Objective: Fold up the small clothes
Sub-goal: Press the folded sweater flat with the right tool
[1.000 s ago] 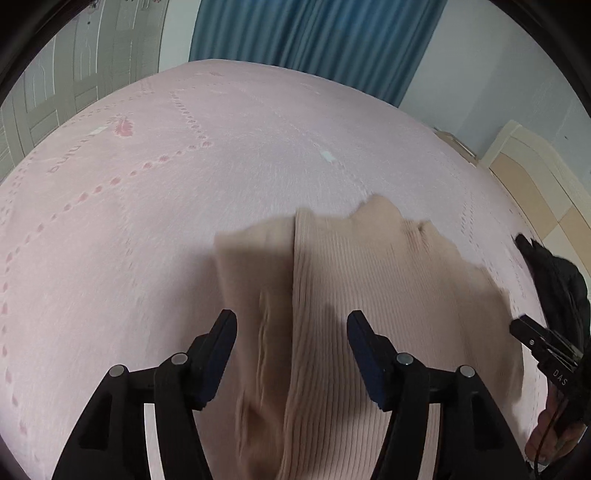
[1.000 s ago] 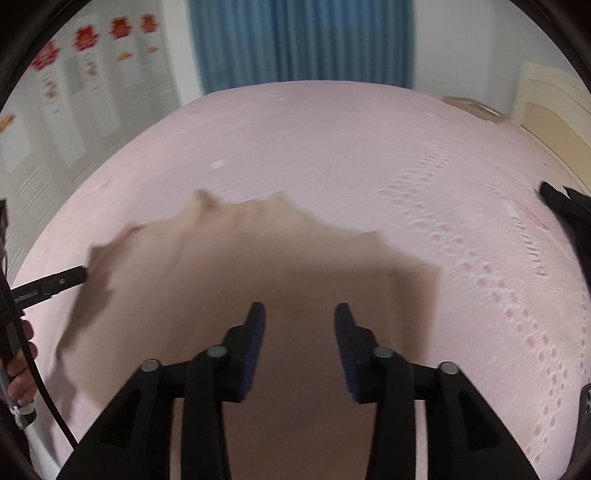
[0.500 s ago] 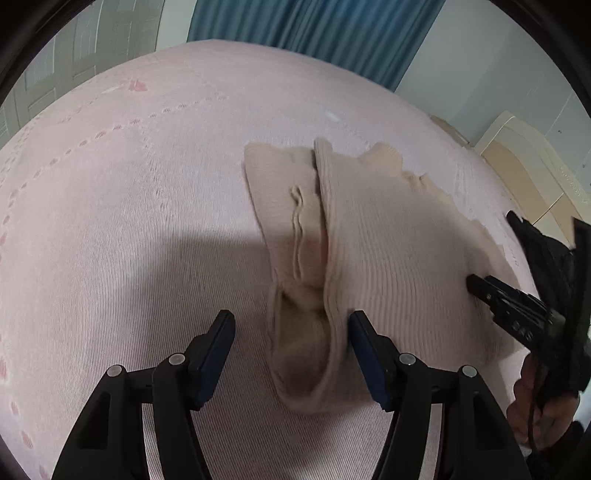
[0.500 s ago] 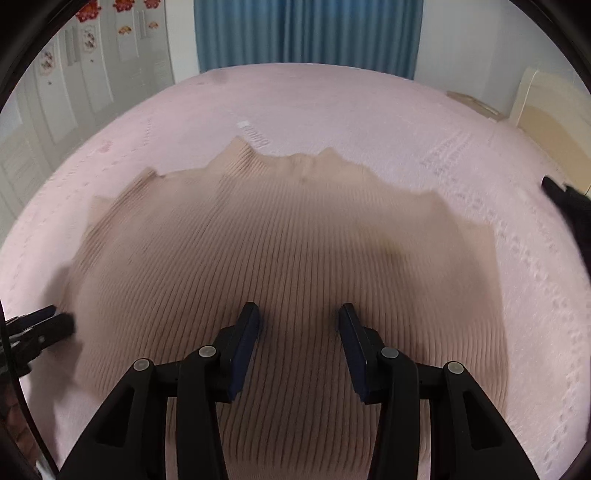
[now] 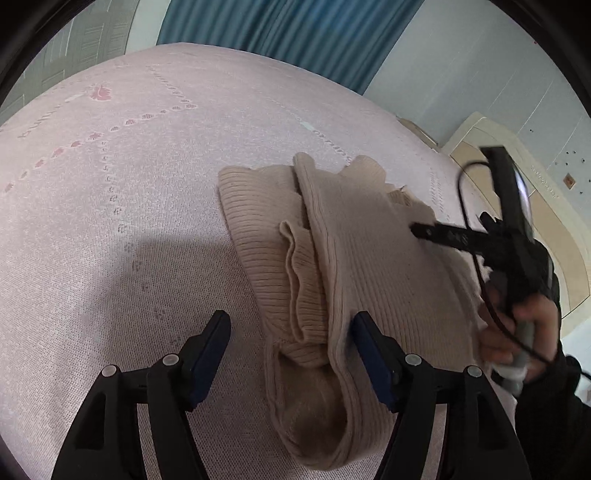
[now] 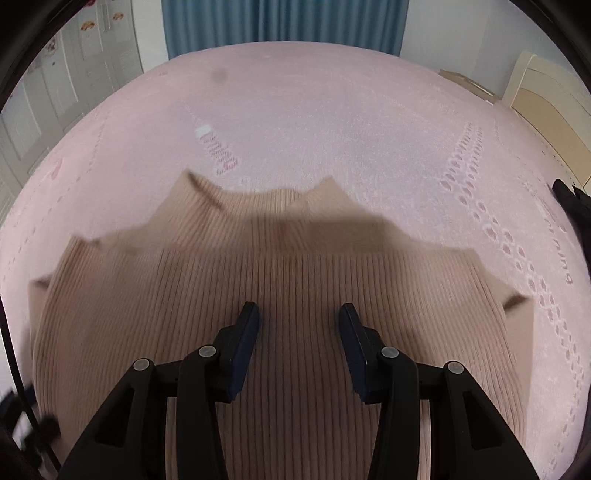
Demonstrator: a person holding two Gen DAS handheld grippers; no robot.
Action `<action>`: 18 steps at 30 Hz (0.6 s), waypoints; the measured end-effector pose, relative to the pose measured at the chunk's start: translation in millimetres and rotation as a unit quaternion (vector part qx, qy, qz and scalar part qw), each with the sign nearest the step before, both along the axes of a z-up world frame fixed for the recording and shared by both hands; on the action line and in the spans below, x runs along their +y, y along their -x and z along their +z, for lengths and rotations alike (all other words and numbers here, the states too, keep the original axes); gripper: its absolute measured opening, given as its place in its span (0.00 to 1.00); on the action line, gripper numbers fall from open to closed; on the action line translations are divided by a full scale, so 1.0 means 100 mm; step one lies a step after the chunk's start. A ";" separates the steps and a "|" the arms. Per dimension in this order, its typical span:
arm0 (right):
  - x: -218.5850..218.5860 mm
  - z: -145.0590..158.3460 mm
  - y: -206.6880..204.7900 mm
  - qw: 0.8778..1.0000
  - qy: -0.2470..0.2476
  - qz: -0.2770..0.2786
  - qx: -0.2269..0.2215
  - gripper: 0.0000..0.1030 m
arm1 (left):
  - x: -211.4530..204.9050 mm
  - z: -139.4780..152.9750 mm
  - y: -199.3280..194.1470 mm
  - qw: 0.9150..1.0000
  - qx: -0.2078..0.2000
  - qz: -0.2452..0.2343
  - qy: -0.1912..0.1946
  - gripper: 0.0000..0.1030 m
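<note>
A beige ribbed knit sweater (image 5: 354, 266) lies on the pink bed (image 5: 110, 192), its left sleeve folded in over the body with a rumpled cuff. My left gripper (image 5: 290, 336) is open and empty, its jaws astride the sweater's lower left edge. In the left wrist view the right gripper (image 5: 436, 232) reaches over the sweater's right side, held by a hand. In the right wrist view the sweater (image 6: 295, 295) fills the lower half, neck away from me. My right gripper (image 6: 299, 325) is open just above the ribbed body, holding nothing.
The pink patterned bedspread (image 6: 332, 122) stretches far behind the sweater. A dark garment (image 6: 572, 206) lies at the bed's right edge. Blue curtains (image 6: 280, 22) and a cream headboard (image 5: 554, 206) stand beyond the bed.
Both grippers have drawn in lower over the sweater. The right gripper has swung further over the sweater's right side. The left sleeve now lies folded over the body.
</note>
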State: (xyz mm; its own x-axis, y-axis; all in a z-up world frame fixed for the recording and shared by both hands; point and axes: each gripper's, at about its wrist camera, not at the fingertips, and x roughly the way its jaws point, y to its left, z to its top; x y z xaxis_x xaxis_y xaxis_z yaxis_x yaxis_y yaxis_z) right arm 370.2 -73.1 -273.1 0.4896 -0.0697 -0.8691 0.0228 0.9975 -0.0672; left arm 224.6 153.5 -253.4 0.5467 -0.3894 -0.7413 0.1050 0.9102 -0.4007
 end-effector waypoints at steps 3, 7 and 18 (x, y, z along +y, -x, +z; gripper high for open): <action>0.02 -0.02 -0.17 1.000 0.007 0.000 0.000 0.42 | 0.02 -0.01 0.01 1.000 0.004 -0.006 0.013 0.65; 0.03 0.03 -0.20 1.000 0.008 0.004 0.008 0.42 | -0.03 -0.02 0.09 1.000 0.006 -0.020 0.012 0.65; 0.07 0.18 1.26 0.996 0.004 0.085 -0.001 0.42 | -0.23 -0.03 -0.11 1.000 0.019 -0.008 0.011 0.66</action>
State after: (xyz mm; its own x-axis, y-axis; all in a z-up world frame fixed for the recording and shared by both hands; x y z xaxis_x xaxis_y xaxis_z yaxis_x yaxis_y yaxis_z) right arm 244.4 -66.4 -255.4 0.4975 0.0081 -0.8674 -0.1465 0.9864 -0.0748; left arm 235.7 131.0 -256.9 0.5120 -0.4138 -0.7528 0.1036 0.8997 -0.4241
